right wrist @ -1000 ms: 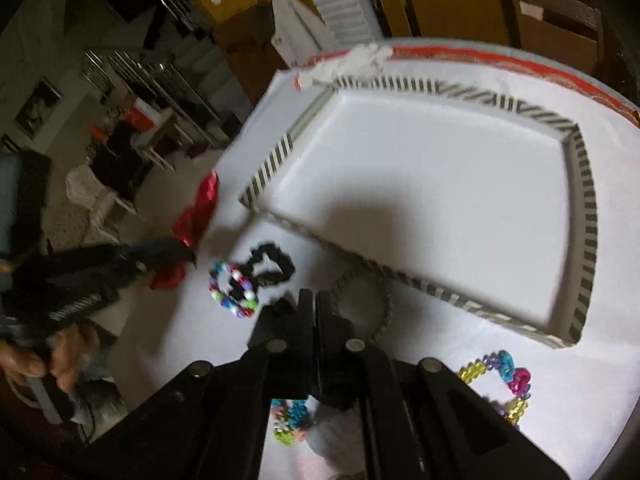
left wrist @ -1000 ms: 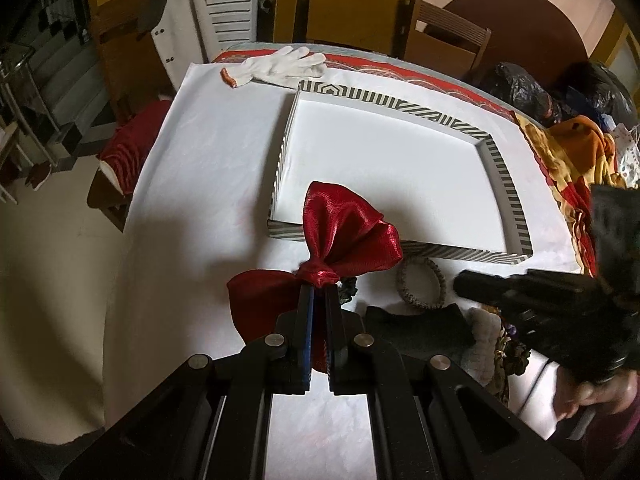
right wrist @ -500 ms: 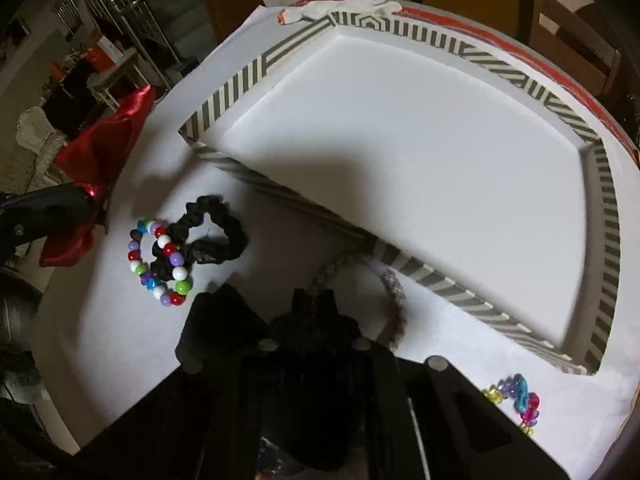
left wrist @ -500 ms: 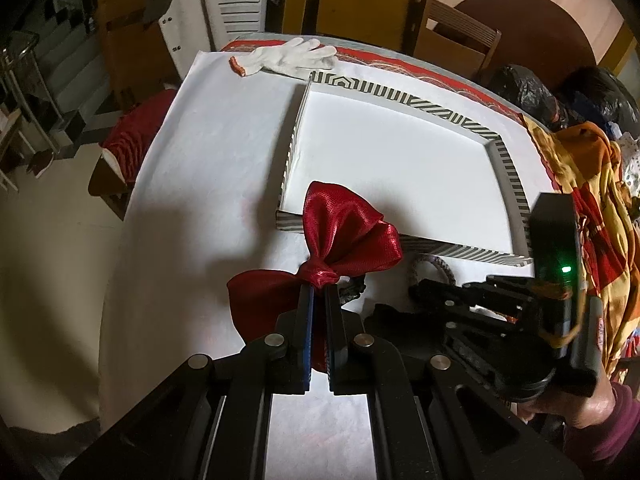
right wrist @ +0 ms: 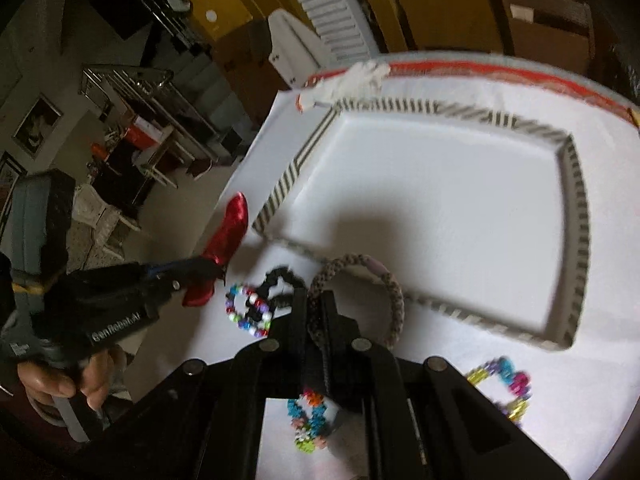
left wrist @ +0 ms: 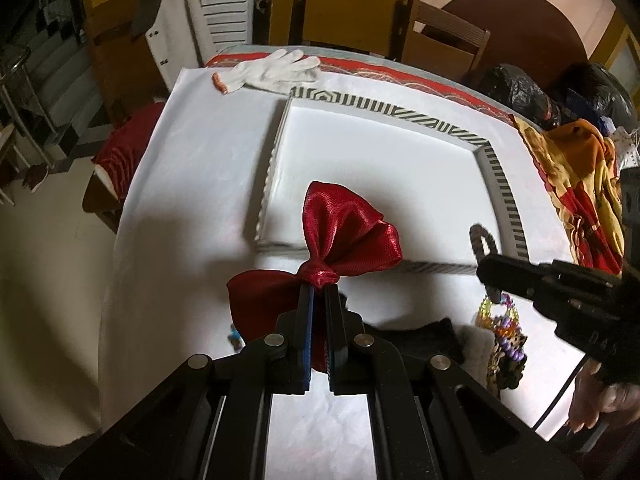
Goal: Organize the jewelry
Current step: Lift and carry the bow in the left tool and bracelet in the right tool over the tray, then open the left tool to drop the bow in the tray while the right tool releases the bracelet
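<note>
Red satin bow (left wrist: 344, 236) is clamped at its knot in your left tongs (left wrist: 318, 292), jaws closed tight on it. The bow hangs over the near left corner of the striped tray (left wrist: 496, 168), one lobe above the tray's near wall, the other lobe back toward you over the white worktop (left wrist: 192, 200).

Your right tongs (right wrist: 316, 300) are pinched on the braided brown bracelet (right wrist: 394, 292), gripping its near side. The far arc of the loop sits just at the tray's near wall (right wrist: 440, 308); can't tell if it touches. In the left wrist view the same bracelet pokes up from the right tongs' tip over that wall.

The tray's white floor holds nothing yet.

On the worktop, near side of the tray:
- multicoloured bead bracelet (right wrist: 246, 312), touching a black scrunchie (right wrist: 280, 280), both just left of your right tongs
- blurred bright bead bracelet (right wrist: 504, 388) to the right, apart from the tray
- small colourful bead piece (right wrist: 308, 420) under the right tongs' body, partly hidden

White work glove (left wrist: 272, 68) lies past the tray's far left corner, on the edge of the white cover. Patterned orange-yellow cloth (left wrist: 572, 168) is bunched at the right side of the worktop. Right wrist view is motion-blurred.
</note>
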A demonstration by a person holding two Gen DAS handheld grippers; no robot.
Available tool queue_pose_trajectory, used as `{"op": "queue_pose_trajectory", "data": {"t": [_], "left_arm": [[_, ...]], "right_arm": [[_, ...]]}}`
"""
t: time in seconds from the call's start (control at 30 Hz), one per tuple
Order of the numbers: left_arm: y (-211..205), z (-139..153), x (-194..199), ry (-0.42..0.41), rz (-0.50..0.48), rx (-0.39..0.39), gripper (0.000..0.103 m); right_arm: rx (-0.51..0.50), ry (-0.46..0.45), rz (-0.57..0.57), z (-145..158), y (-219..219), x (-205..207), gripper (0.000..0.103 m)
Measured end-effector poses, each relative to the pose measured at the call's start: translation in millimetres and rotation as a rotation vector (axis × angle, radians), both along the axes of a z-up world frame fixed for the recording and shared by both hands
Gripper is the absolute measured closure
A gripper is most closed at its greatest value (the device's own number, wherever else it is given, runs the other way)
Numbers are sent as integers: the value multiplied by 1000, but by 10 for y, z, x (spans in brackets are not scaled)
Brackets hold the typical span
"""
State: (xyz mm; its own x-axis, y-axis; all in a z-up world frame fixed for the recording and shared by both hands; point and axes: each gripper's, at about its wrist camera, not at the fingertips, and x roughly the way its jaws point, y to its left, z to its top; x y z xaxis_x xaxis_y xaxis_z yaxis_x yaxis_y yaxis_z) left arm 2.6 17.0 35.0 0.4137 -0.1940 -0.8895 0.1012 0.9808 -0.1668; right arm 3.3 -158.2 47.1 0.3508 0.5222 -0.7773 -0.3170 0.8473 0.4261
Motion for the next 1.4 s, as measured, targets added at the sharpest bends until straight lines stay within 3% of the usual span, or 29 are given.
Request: {"op": "queue_pose_trajectory", "data": {"t": [0.33, 0.77, 1.1, 1.4], "left_arm": [[-210, -64, 626, -8, 16, 57, 101], [-343, -401, 1476, 29, 67, 81, 101], [-370, -619, 1741, 51, 87, 101, 101], [-374, -664, 1754, 43, 94, 107, 99]], "right_arm": [[-80, -17, -64, 14, -163, 512, 97], [-110, 49, -90, -475, -78, 1496, 97], [-93, 83, -116, -781, -50, 1898, 97], [-77, 95, -119, -918, -39, 1976, 96]]}}
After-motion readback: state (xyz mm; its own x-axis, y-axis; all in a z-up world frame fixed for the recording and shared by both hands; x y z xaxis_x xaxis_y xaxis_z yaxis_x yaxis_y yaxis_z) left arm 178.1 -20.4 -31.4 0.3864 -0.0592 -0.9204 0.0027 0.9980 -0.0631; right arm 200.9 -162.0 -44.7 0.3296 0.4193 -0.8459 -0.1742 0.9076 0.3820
